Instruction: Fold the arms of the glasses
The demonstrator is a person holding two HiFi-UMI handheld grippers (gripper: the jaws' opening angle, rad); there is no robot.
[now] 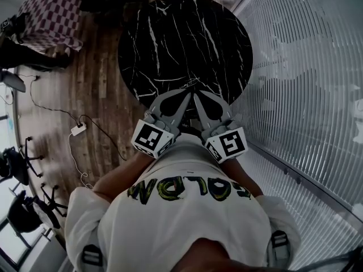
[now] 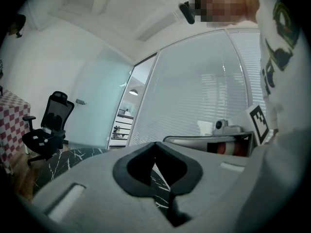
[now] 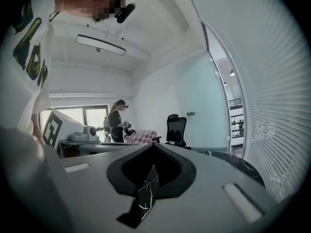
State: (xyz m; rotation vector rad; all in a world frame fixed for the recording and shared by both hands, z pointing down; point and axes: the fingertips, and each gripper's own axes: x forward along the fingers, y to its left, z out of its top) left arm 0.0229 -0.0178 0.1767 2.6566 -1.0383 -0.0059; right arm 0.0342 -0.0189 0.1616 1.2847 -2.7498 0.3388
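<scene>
A round black marble table [image 1: 170,33] stands in front of me. I cannot make out any glasses on it in any view; only thin pale lines show near its near edge, beside the gripper tips. My left gripper [image 1: 185,94] and right gripper [image 1: 196,96] are held close to my chest, side by side, their tips almost meeting above the table's near edge. In the left gripper view the left gripper [image 2: 155,143] has its jaw tips together with nothing between them. In the right gripper view the right gripper [image 3: 154,144] is shut too and holds nothing.
A glass wall with blinds [image 1: 306,67] runs along the right. On the wooden floor at the left lie a power strip [image 1: 78,130] and its cable. A checked cloth [image 1: 54,13] covers a table at the far left. An office chair [image 2: 48,125] and a standing person [image 3: 116,120] are farther off.
</scene>
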